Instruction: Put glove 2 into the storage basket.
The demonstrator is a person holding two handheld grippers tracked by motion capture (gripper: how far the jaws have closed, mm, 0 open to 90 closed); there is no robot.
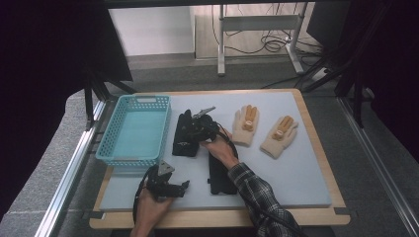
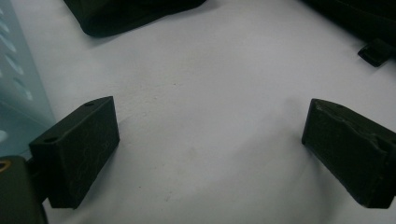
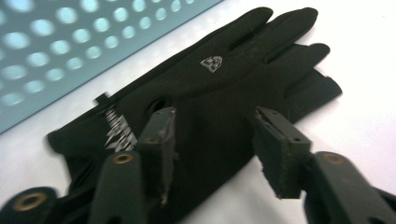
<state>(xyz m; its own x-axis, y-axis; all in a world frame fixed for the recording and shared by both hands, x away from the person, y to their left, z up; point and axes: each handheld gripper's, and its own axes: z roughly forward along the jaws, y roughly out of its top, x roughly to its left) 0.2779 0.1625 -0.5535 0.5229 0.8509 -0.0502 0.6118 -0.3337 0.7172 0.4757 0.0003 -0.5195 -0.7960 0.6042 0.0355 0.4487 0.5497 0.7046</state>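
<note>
My right tongs hang half open just over the flat black fabric glove with the small white emblem, jaws straddling its palm with nothing pinched yet; it lies on the pale grey bench just beside the turquoise perforated plastic basket. My left tongs rest wide apart and empty above bare mat near the front edge. The main risk I see is that the fabric is thin and lies flat: if I close too high I'd get air, and too low I'd scrape the pads on the mat and only bunch the cloth. A shallow pinch could let it slip out on the lift. The basket wall is close, so a careless swing might knock it. The second black glove and the two cream knit gloves with orange patches lie well apart.
</note>
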